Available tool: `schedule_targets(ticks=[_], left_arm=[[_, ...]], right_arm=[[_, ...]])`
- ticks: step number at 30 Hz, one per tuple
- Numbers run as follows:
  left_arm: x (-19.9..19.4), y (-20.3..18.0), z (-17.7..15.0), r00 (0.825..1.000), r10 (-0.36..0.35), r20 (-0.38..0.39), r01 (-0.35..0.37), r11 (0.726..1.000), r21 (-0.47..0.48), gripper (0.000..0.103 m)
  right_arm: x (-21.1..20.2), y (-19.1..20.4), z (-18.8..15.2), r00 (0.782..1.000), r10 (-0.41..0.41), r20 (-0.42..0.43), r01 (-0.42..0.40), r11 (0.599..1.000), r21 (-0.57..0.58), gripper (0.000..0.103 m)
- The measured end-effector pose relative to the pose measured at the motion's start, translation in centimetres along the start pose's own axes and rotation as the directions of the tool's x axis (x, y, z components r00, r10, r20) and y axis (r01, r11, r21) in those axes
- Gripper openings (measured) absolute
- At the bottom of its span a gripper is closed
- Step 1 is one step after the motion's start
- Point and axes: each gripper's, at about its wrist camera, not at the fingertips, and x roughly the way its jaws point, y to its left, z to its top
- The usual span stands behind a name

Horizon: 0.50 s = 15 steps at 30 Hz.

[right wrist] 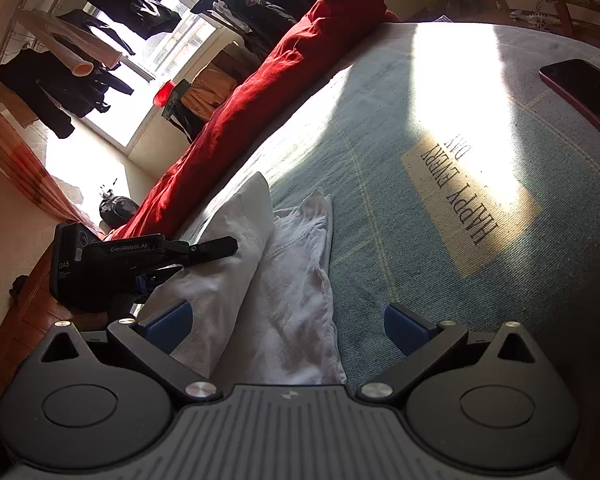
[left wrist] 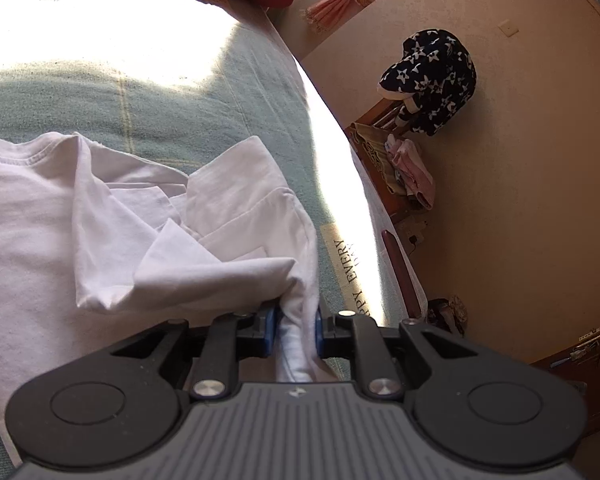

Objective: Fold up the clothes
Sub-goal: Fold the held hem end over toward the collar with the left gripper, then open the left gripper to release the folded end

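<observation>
A white T-shirt [left wrist: 100, 208] lies rumpled on a teal bed cover [left wrist: 180, 112], its sleeve and side folded inward. My left gripper [left wrist: 297, 320] is shut on a bunched edge of the shirt, and white cloth runs back between its blue pads. In the right wrist view the left gripper [right wrist: 196, 260] holds a lifted flap of the T-shirt [right wrist: 296, 300] from the left. My right gripper [right wrist: 288, 324] stands open just above the near part of the shirt, its blue pads [right wrist: 168, 326] wide apart with nothing gripped.
A red blanket [right wrist: 268, 80] is heaped along the bed's far side. A dark phone [right wrist: 580, 88] lies on the cover at upper right, beyond a "HAPPY EVERY DAY" patch [right wrist: 472, 196]. Beside the bed's edge stands a chair with star-patterned cloth [left wrist: 432, 80].
</observation>
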Motion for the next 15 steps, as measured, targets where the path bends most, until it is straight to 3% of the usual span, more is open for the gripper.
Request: schedule_targets(ticks=[6,15], left_arm=[[1.5,-0.4,-0.1,0.999,0.025,-0.024,-0.024,1.000,0.017,0.019],[3.4,-0.9,-0.5,0.998,0.019,-0.059,-0.018,0.999,0.028,0.042]], right_arm=[[0.0,-0.3,-0.1,1.000,-0.004,0.000,0.004,1.000,0.009,0.103],[-0.3,-0.2,-0.3,1.000,-0.025,-0.001,0.025,1.000,0.008,0.103]])
